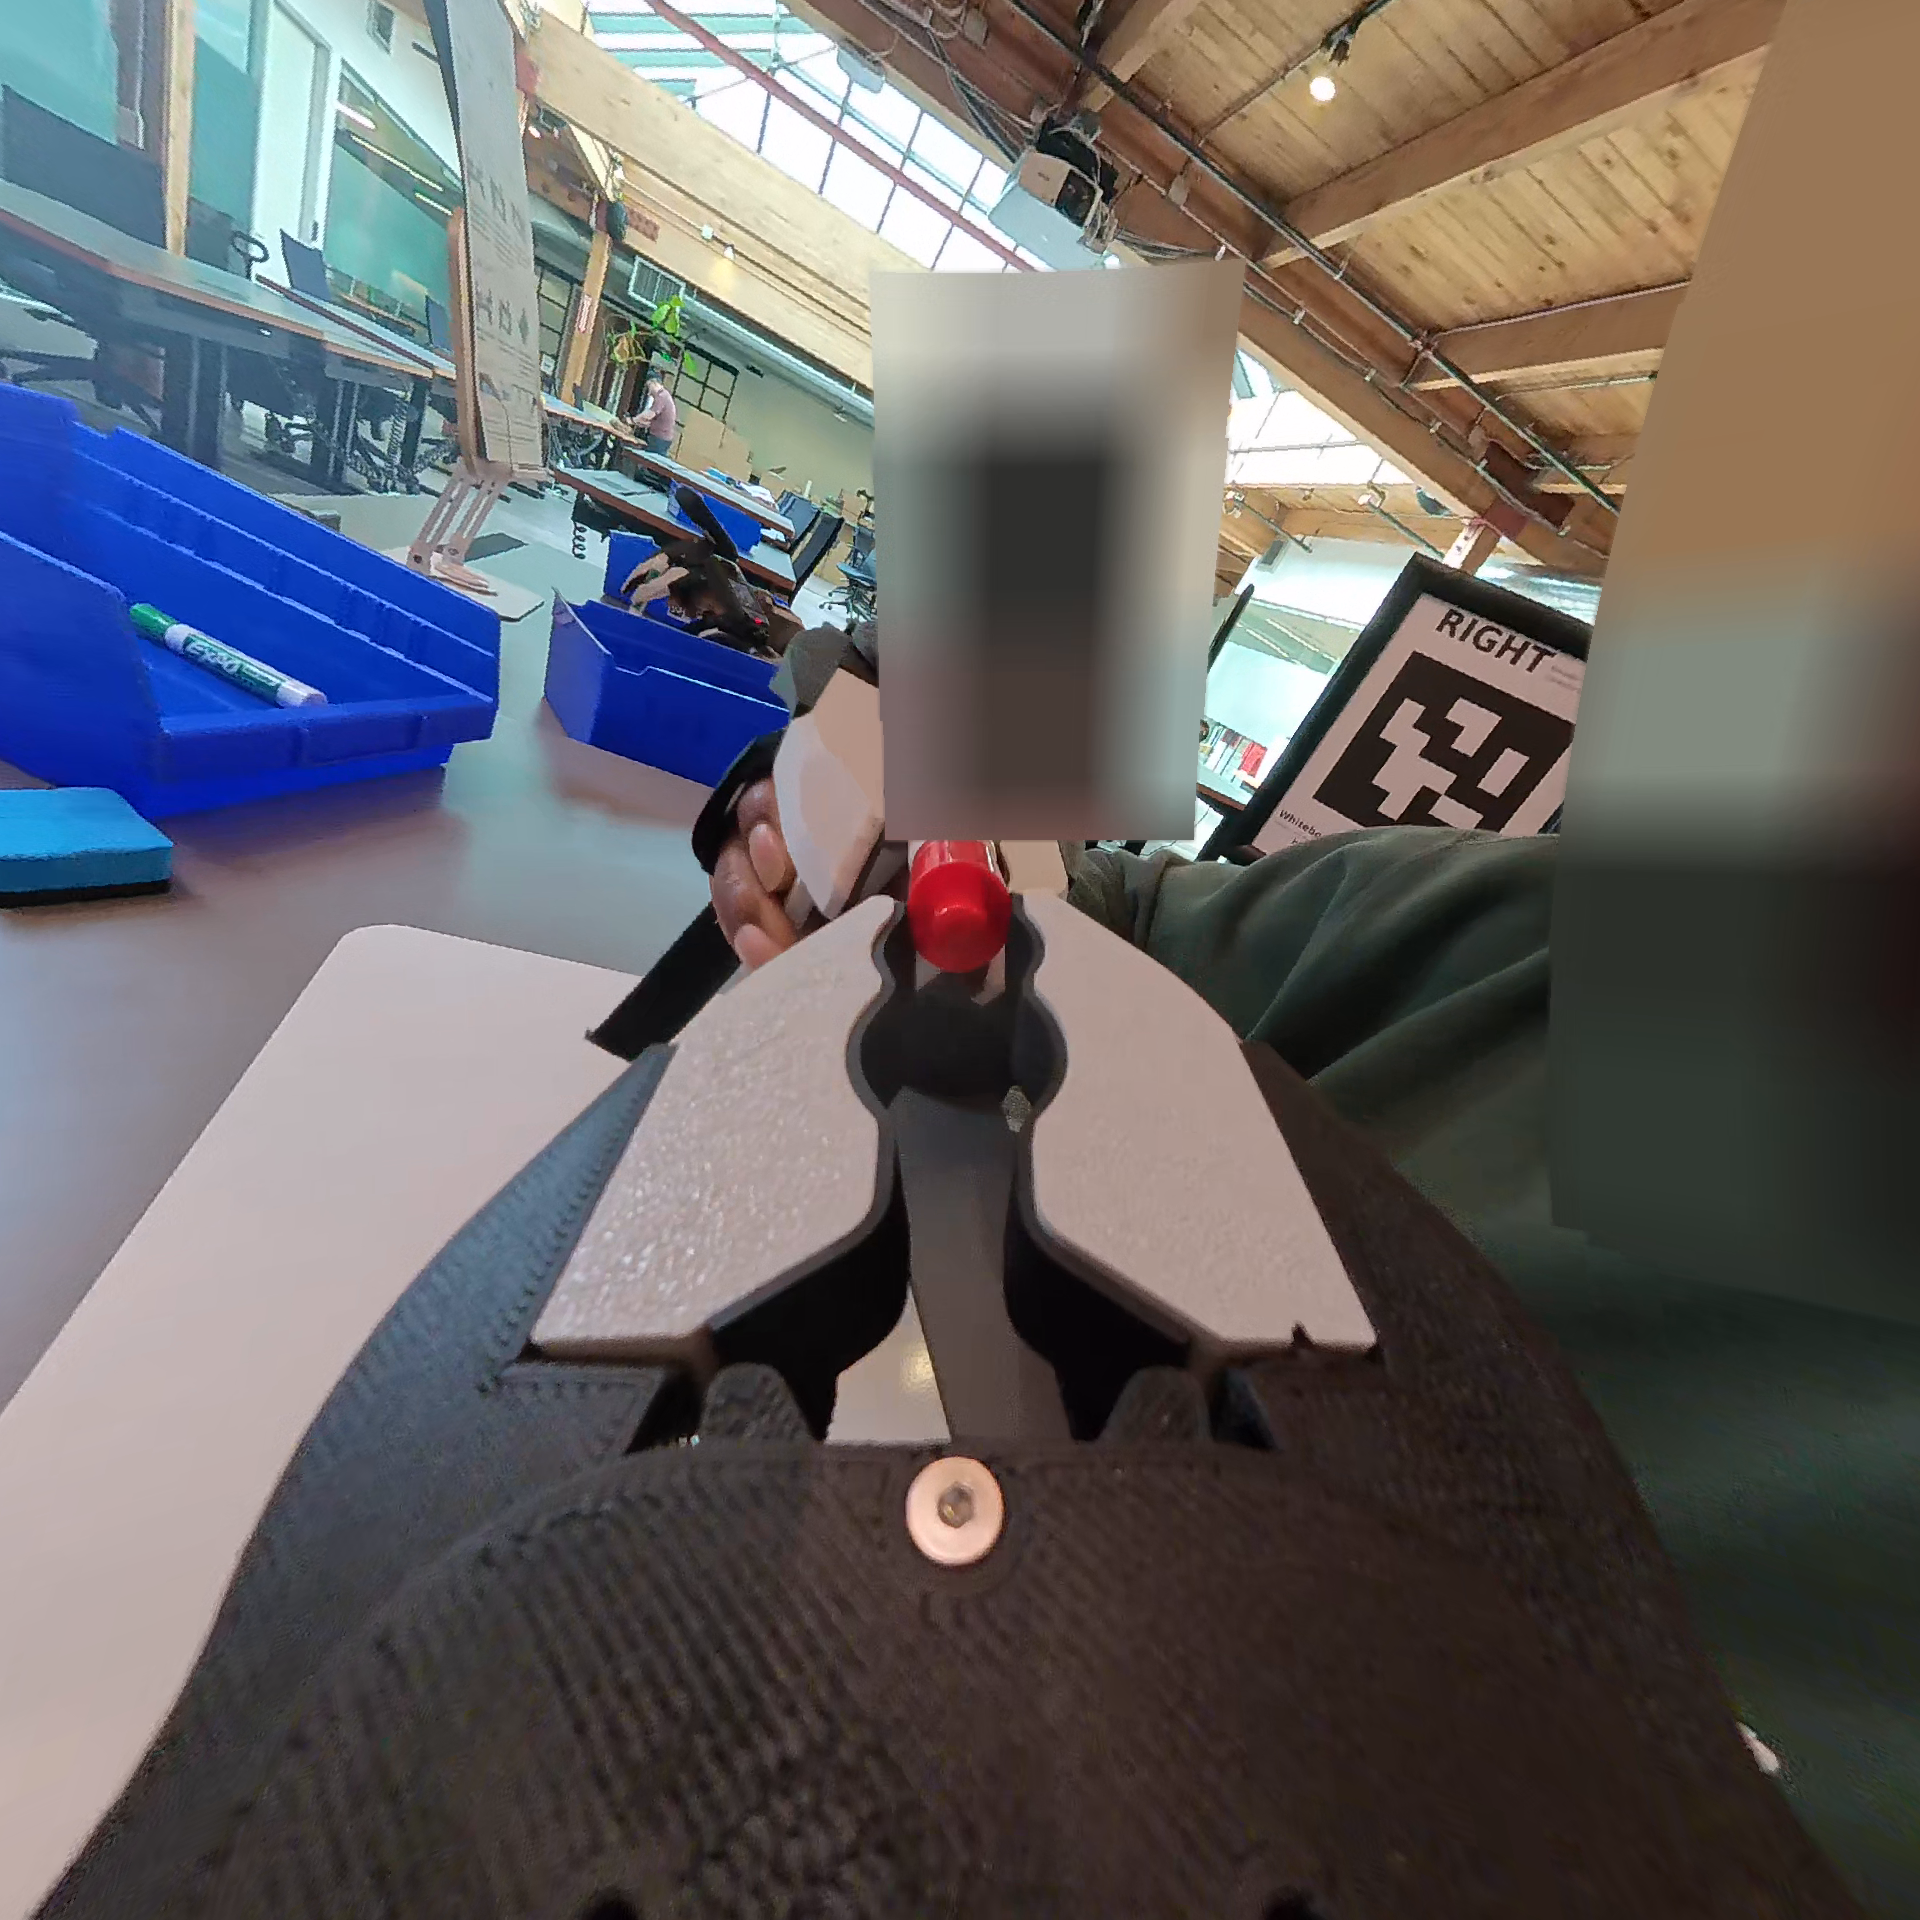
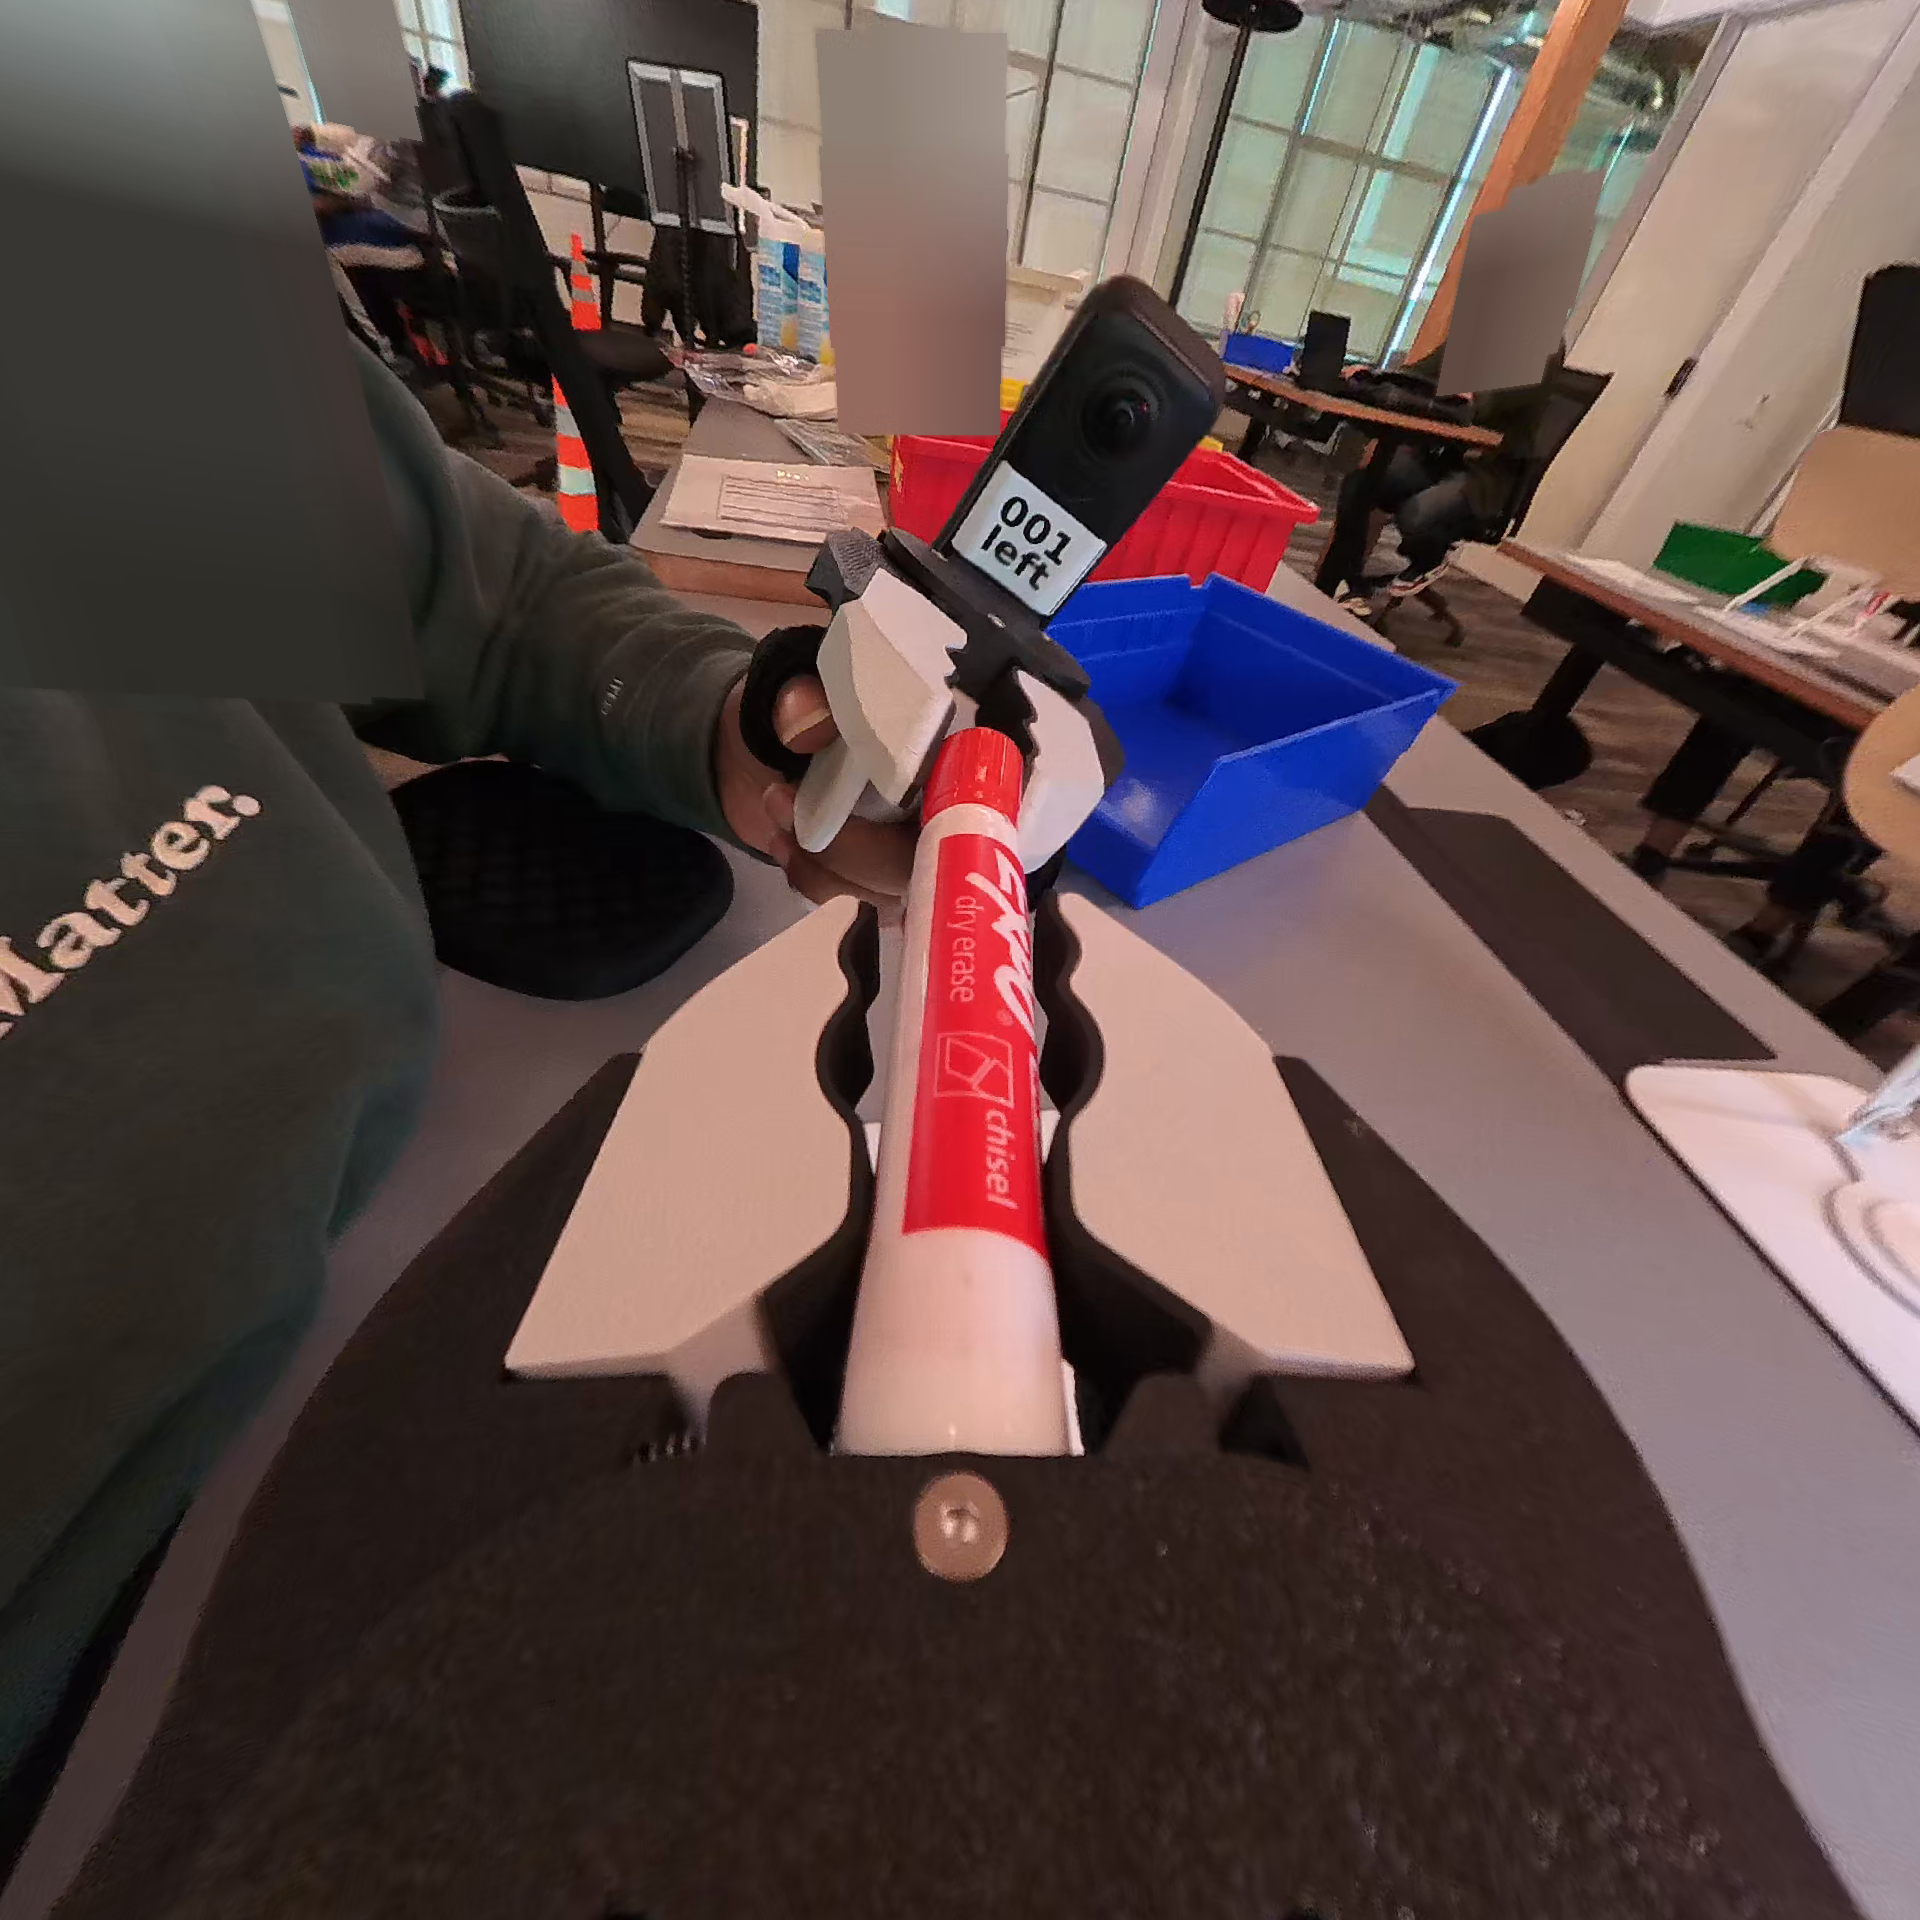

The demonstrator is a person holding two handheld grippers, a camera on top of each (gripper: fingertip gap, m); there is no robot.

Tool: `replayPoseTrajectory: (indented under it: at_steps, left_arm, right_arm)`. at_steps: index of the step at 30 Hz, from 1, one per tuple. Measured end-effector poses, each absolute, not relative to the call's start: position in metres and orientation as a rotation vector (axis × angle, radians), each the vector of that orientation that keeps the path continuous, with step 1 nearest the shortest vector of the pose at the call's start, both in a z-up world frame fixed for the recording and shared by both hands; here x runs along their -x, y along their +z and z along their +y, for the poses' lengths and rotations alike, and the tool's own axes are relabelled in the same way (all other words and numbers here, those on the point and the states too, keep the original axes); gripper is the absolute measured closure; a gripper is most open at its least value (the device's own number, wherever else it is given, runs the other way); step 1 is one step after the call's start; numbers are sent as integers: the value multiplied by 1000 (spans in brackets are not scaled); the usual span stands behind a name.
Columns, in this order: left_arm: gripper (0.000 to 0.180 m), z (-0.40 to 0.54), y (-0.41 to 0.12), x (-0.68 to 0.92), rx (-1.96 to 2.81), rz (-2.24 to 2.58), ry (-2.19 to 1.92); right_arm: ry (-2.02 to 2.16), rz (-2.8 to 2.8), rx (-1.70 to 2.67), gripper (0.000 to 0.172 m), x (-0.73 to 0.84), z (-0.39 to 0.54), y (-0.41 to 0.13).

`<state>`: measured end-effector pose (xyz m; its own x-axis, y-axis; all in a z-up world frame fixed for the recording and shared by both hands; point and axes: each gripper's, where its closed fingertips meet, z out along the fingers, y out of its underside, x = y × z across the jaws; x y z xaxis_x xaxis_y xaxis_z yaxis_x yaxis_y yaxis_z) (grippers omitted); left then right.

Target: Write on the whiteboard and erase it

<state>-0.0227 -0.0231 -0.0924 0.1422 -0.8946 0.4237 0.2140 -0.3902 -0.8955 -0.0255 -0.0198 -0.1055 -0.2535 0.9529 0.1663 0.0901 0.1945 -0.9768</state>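
A red dry-erase marker [image 2: 961, 1091] with a white barrel lies lengthwise between my right gripper's [image 2: 956, 925] pads, which are shut on the barrel. Its red cap [image 2: 971, 774] points away, into my left gripper [image 2: 971, 727], held by a hand just beyond. In the left wrist view the cap [image 1: 954, 914] sits end-on between my left gripper's [image 1: 954, 925] fingertips, which close on it. The whiteboard [image 1: 312, 1143] lies flat on the table below and left of the left gripper. It also shows at the right edge of the right wrist view [image 2: 1745, 1174].
A blue eraser [image 1: 73, 842] lies at the far left. A green marker [image 1: 223, 657] rests in a blue bin [image 1: 312, 727]; a second blue bin [image 1: 655, 696] stands behind. In the right wrist view a blue bin [image 2: 1299, 790] and a red bin [image 2: 1216, 520] stand ahead. A person's green sleeve [image 2: 540, 644] is at the left. Less than 4 cm separates the two grippers' tips.
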Motion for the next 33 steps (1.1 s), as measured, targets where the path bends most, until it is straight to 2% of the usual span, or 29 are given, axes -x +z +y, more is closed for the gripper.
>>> replayPoseTrajectory:
  at_steps: [1, 19, 23, 28, 31, 33]
  left_arm:
    - [163, -21, -94, 22, 1451, 705, -1443]
    - [164, -11, -119, 20, 1486, 675, -1509]
    - [162, -23, -128, 19, 1508, 810, -1478]
    - [156, -13, -130, 21, 1505, 679, -1544]
    - [180, -17, -141, 14, 1550, 727, -1521]
    - [177, -21, -142, 11, 1552, 739, -1540]
  right_arm:
    - [1210, -1551, 1043, 141, 25, -18, -107]
    - [1181, -1552, 1162, 141, 19, -9, -138]
    - [1153, -1604, 1140, 139, 18, -18, -145]
    - [1117, -1594, 1150, 138, 24, -14, -158]
    - [1132, -1573, 1148, 138, 30, -17, -163]
    - [1107, -1567, 1138, 138, 30, -15, -162]
